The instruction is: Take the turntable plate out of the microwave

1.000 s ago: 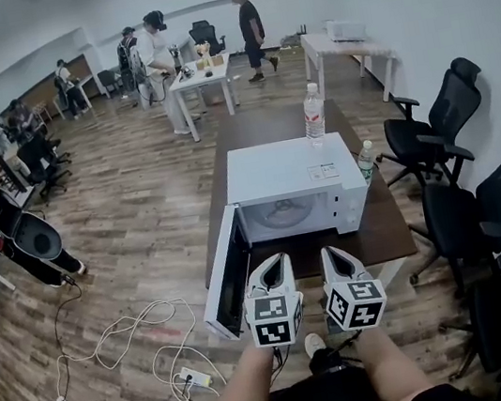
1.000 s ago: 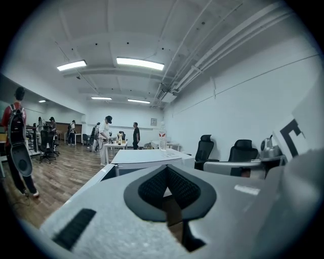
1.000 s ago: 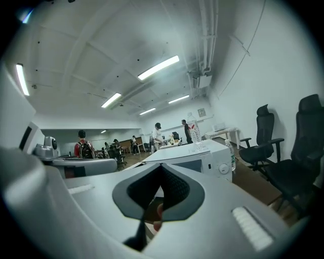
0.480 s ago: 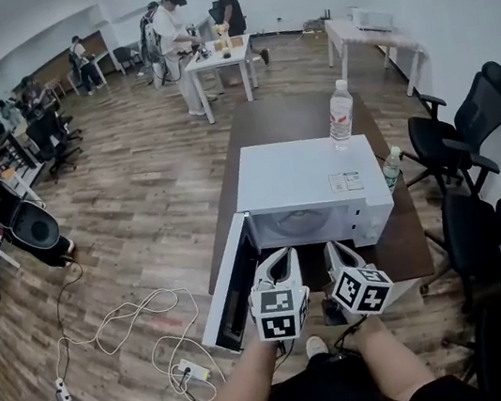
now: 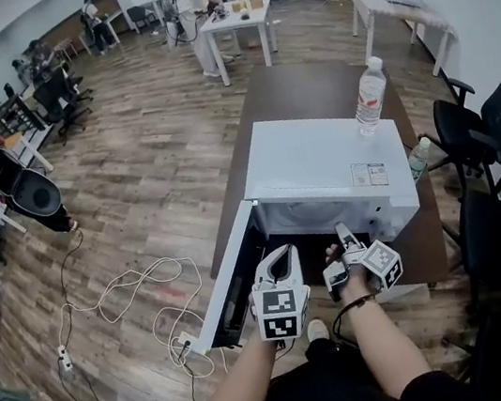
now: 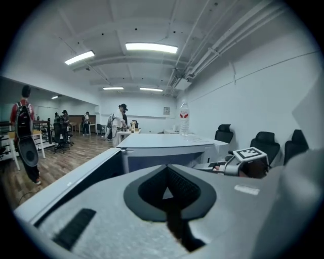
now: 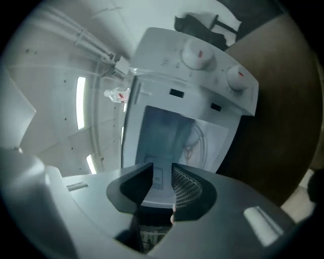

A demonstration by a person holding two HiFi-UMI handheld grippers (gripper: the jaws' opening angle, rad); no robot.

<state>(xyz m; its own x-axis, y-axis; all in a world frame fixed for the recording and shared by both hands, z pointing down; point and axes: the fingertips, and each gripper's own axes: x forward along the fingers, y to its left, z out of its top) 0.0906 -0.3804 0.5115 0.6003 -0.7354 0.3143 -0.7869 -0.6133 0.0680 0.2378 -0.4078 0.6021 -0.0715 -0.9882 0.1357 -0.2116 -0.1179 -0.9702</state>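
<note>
The white microwave [image 5: 324, 158] stands on a brown table with its door [image 5: 230, 279] swung open to the left. In the right gripper view the glass turntable plate [image 7: 199, 145] shows inside the cavity, lying on the cavity floor. My right gripper [image 5: 341, 230] is rolled onto its side in front of the opening; its jaws [image 7: 159, 177] are opening and nothing is between them. My left gripper [image 5: 284, 252] hangs beside it over the open door, its jaws [image 6: 166, 191] shut and empty. The head view does not show the plate.
A water bottle [image 5: 368, 97] stands on the microwave's top and a smaller bottle [image 5: 420, 160] to its right on the table [image 5: 308, 90]. Office chairs [image 5: 490, 126] crowd the right side. Cables [image 5: 133, 295] lie on the floor at left. People stand at far tables.
Both grippers came down and forward toward the microwave's opening. The right gripper rolled onto its side and its jaws parted. The left jaws stayed shut.
</note>
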